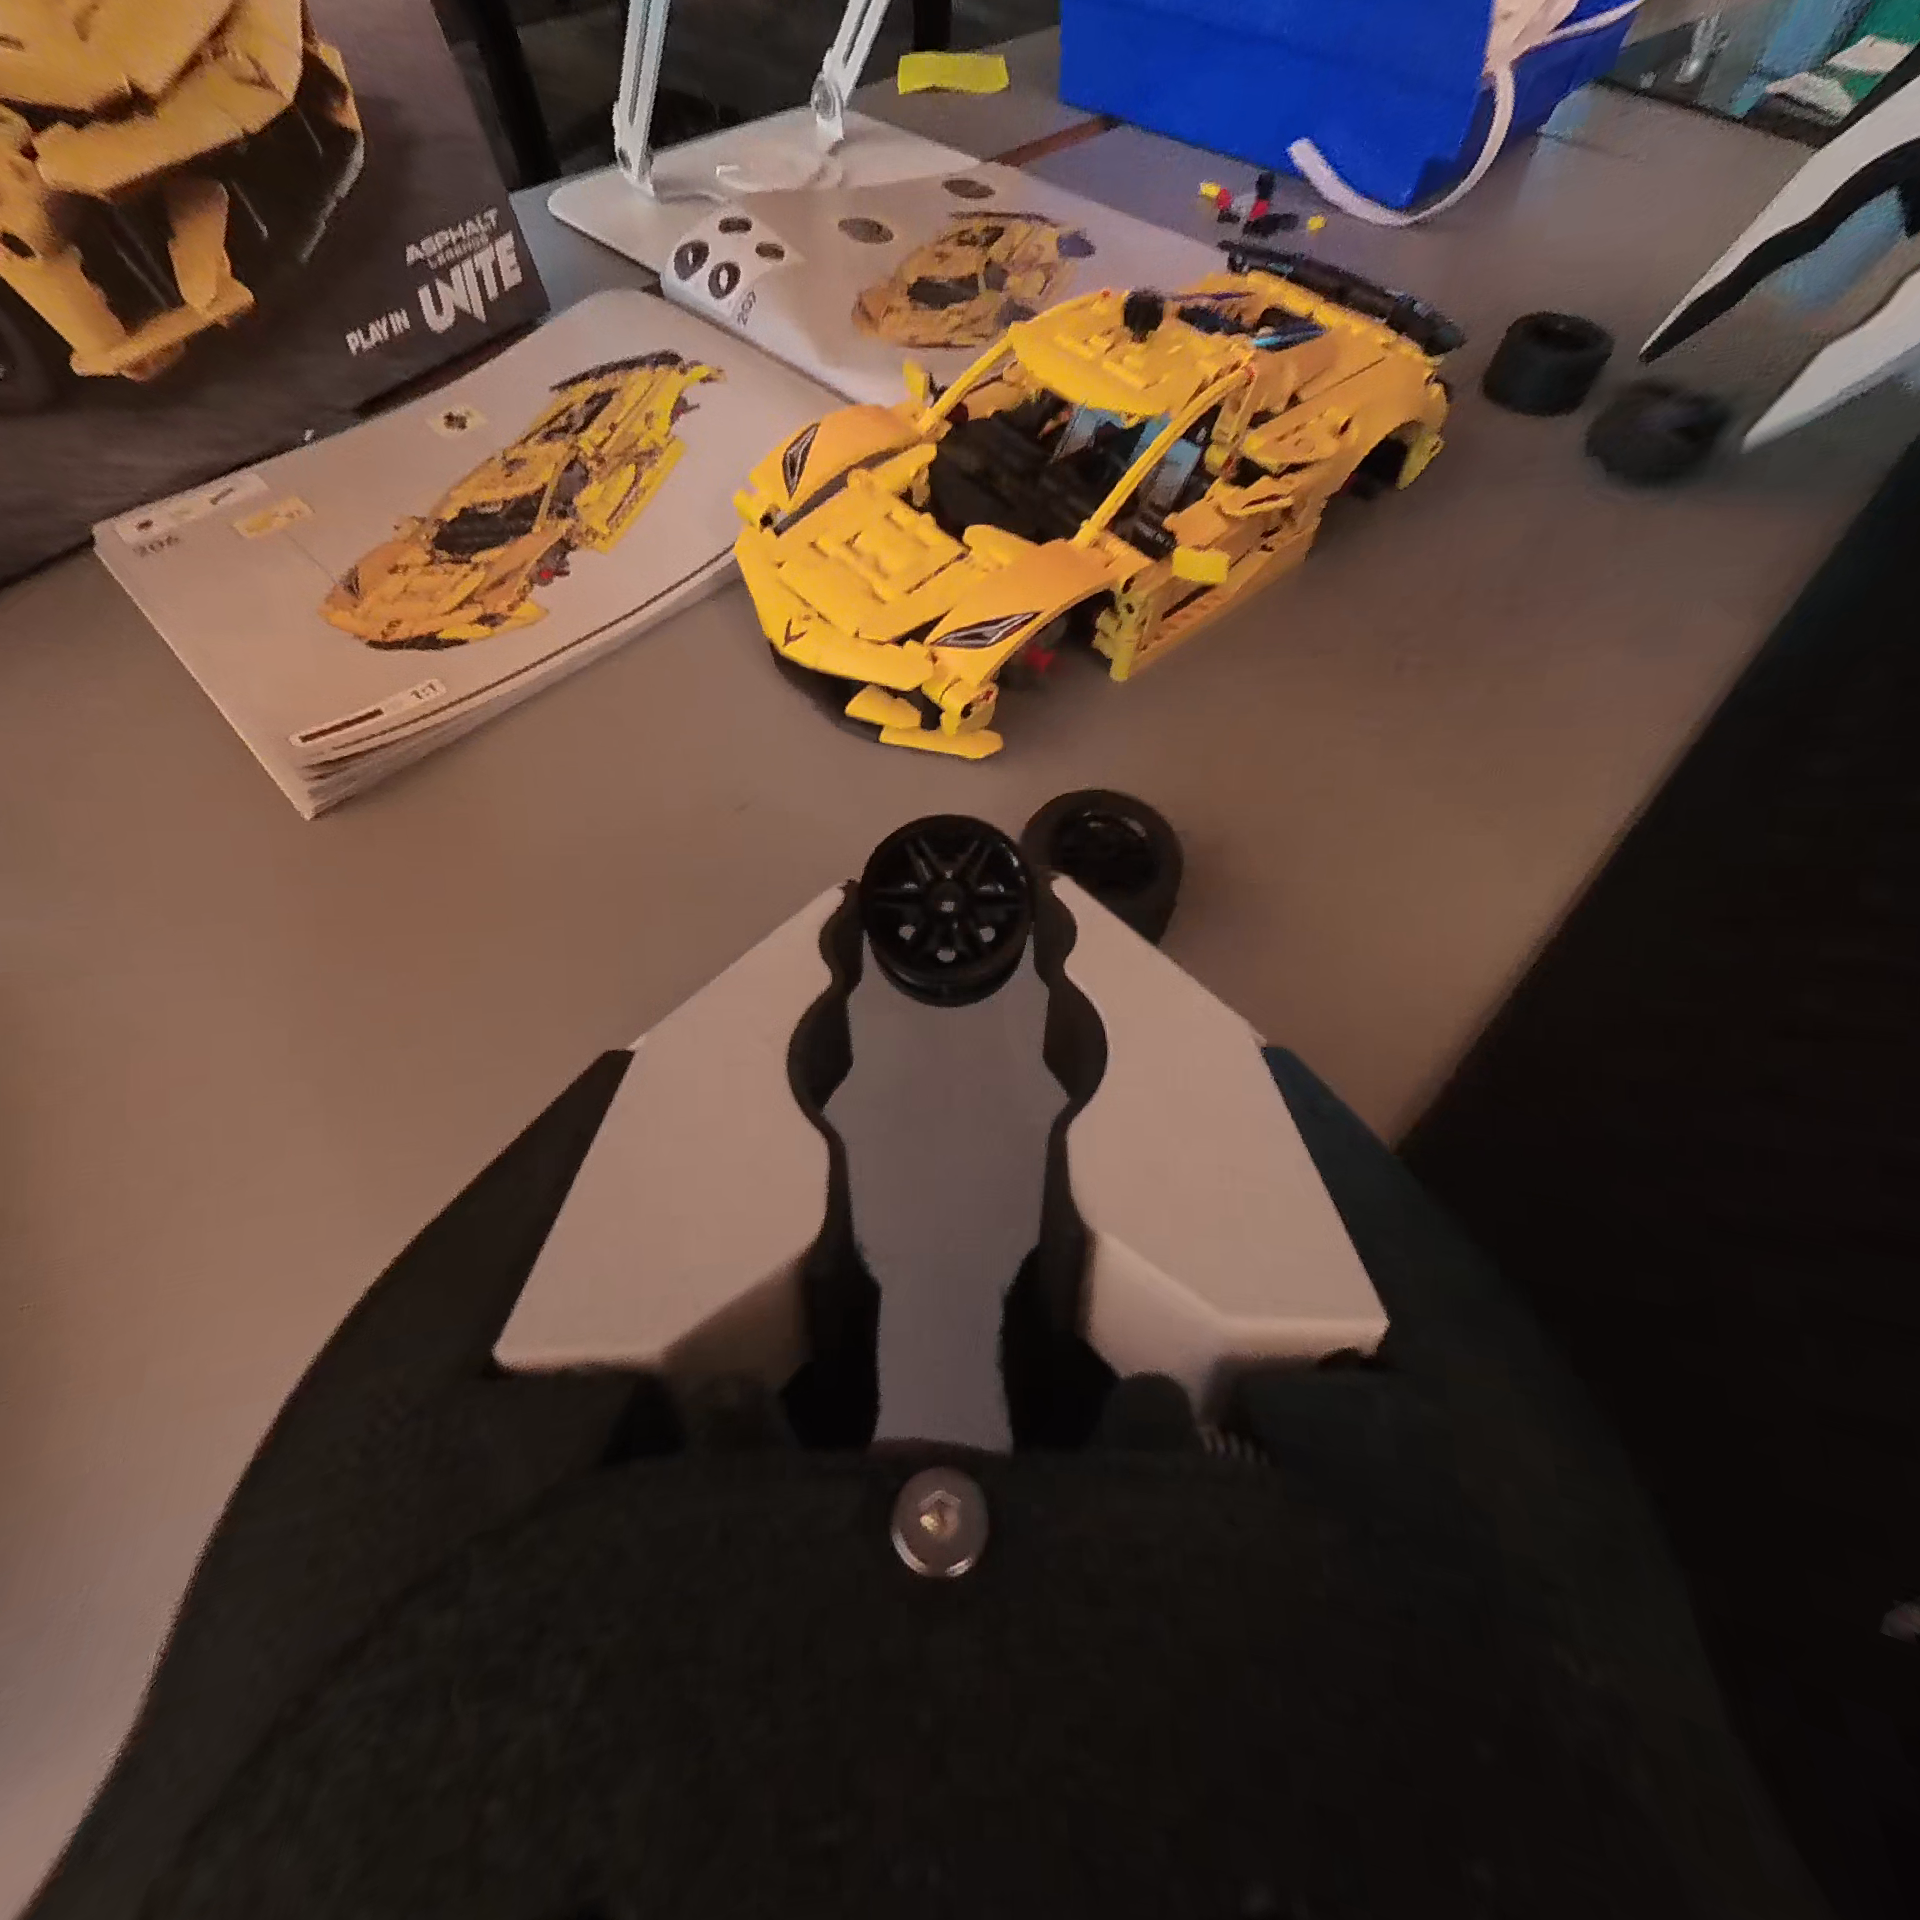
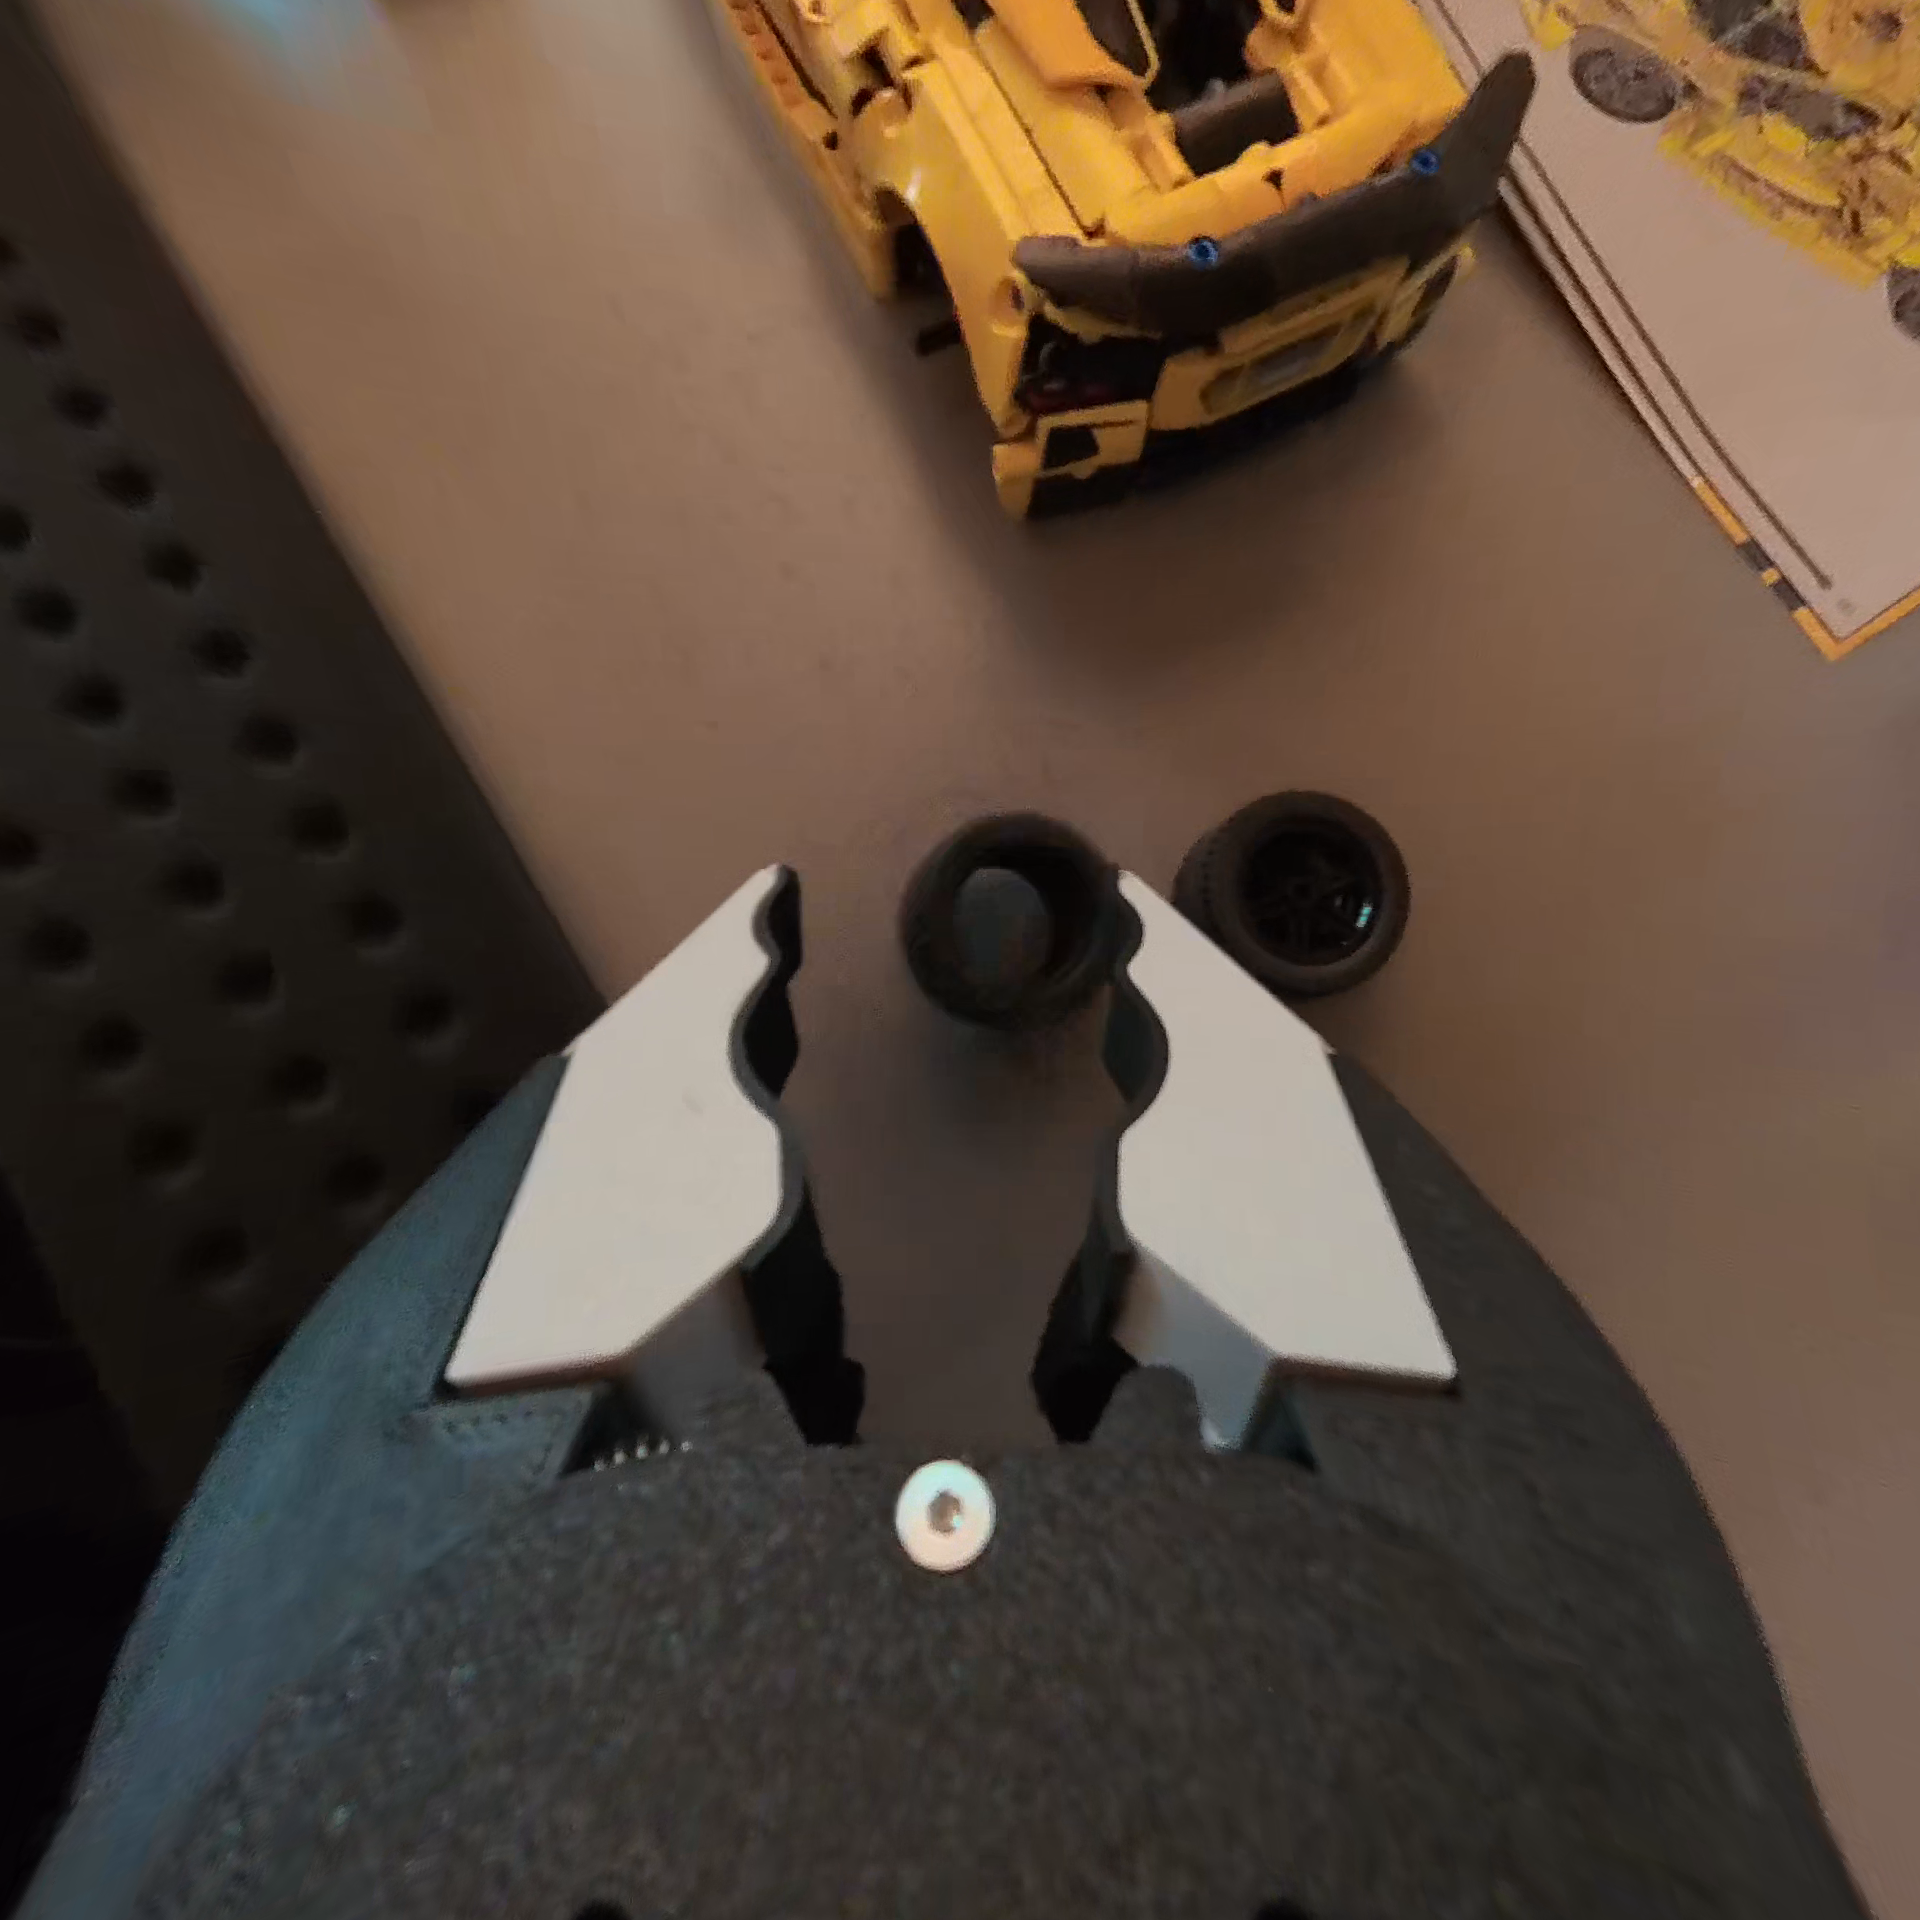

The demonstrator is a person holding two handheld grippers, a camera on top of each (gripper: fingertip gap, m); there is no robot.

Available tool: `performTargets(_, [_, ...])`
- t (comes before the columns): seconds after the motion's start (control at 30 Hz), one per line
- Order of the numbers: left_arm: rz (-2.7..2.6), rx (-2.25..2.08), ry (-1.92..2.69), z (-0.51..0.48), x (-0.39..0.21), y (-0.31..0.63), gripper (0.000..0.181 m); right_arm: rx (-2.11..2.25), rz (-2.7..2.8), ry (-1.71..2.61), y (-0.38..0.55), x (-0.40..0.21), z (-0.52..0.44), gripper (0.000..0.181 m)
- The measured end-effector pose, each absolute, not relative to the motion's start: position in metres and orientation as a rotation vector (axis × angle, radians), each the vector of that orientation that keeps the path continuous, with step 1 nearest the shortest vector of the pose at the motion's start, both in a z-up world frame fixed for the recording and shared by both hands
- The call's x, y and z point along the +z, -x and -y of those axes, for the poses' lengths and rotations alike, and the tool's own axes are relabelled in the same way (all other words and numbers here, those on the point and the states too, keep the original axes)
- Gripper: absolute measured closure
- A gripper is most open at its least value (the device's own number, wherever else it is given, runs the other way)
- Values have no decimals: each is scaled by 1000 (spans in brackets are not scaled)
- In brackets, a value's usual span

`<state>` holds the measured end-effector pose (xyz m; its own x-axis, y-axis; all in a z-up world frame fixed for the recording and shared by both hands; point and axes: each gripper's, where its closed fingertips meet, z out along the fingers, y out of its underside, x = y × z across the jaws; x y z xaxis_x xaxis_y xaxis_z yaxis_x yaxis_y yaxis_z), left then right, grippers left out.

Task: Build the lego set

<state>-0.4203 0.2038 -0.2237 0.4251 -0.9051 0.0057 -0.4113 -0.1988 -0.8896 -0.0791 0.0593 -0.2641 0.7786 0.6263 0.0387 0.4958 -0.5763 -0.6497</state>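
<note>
A: Left wrist view first: what is the left hand-held gripper [image 1: 948, 914] doing?

B: Its jaws are narrowed onto a black spoked plastic wheel rim [image 1: 948, 909] at centre frame, spoke face turned toward the camera. Just right of it and a little farther off, a black rubber-tyred wheel [image 1: 1103, 868] stands on the grey table [image 1: 623, 883].

A: And the right one?

B: In the right wrist view the right hand-held gripper [image 2: 951, 914] is spread wide around a bare black rubber tyre [image 2: 1003, 920] lying on the table at centre frame. The tyre sits off-centre between the tips, against the right-hand finger [image 2: 1195, 1029], with a clear gap to the left-hand one. Its open bore faces up toward the camera.

A: So which relation matters?

B: My guess is rim into tyre: the rim's axis has to line up with that bore, and the right jaws must centre before closing.

A: The rest?

B: Another tyred black wheel [image 2: 1294, 909] sits just right of the tyre. The wheelless yellow brick sports car [image 1: 1091, 509] is at upper centre, an open instruction booklet [image 1: 416, 561] at its left, and the dark set box [image 1: 208, 208] at upper left.
</note>
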Motion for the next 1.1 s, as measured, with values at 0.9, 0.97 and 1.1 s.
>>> performTargets(0.9, [-1346, -964, 1552, -109, -199, 322, 148, 316, 1215, 2105, 250, -289, -85, 150])
performTargets(0.97, [-1378, -950, 1541, -105, -204, 316, 148, 410, 1166, 2076, 252, -276, -82, 140])
performTargets(1.1, [-1450, -929, 1477, -95, -209, 294, 148, 675, 1003, 2009, 258, -238, -78, 139])
